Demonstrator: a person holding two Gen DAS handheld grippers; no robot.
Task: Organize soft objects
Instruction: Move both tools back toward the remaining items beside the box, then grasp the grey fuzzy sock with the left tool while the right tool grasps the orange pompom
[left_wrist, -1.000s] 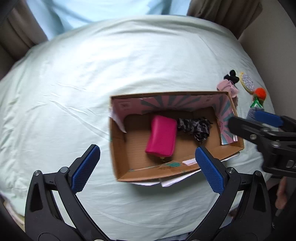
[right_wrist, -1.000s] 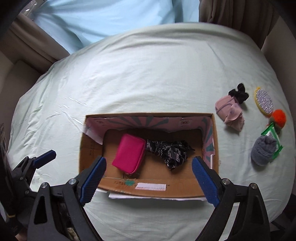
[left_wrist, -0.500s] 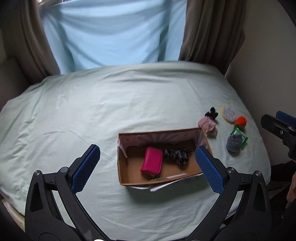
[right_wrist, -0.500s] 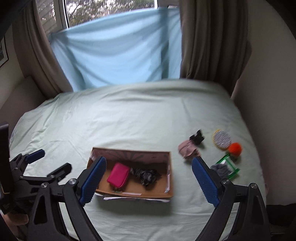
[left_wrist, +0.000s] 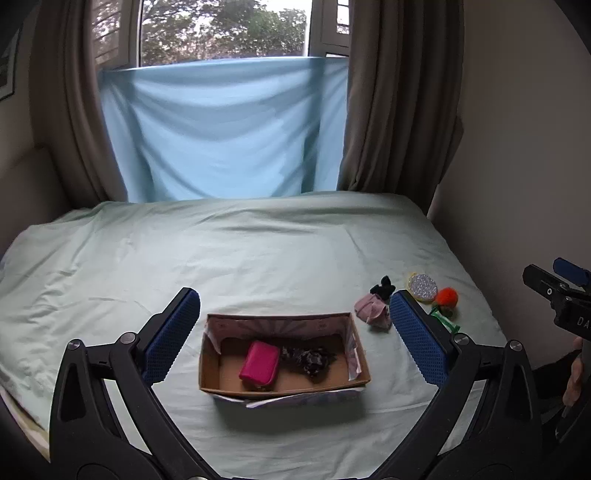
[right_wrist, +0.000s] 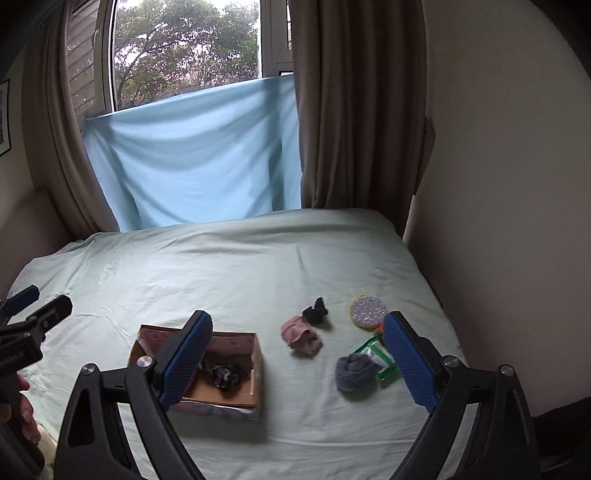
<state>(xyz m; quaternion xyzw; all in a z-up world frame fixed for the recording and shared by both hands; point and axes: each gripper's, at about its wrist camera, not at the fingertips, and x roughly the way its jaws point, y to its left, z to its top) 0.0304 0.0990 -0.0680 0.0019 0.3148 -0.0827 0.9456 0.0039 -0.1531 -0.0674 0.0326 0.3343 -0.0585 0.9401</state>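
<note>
An open cardboard box (left_wrist: 356, 363) (right_wrist: 258, 373) sits on the bed and holds a pink pouch (left_wrist: 259, 364) and a dark patterned cloth (left_wrist: 307, 360) (right_wrist: 221, 373). To its right on the sheet lie a pink cloth (left_wrist: 371, 312) (right_wrist: 300, 335), a black item (right_wrist: 315, 312), a grey rolled sock (right_wrist: 354, 371), a green packet (right_wrist: 380, 360), a round glittery pad (right_wrist: 366, 311) and an orange pompom (left_wrist: 446, 296). My left gripper (left_wrist: 295, 339) and right gripper (right_wrist: 299, 363) are both open, empty, held back above the bed's near edge.
The pale green bed sheet (left_wrist: 221, 258) fills the room's width. A beige wall (right_wrist: 498, 221) borders the right side. Brown curtains (right_wrist: 351, 110) and a light blue sheet (left_wrist: 221, 140) hang at the window behind the bed.
Both grippers have pulled up and back from right over the box, and their view has tilted up so the whole bed and window show. Both stay open. No object has moved.
</note>
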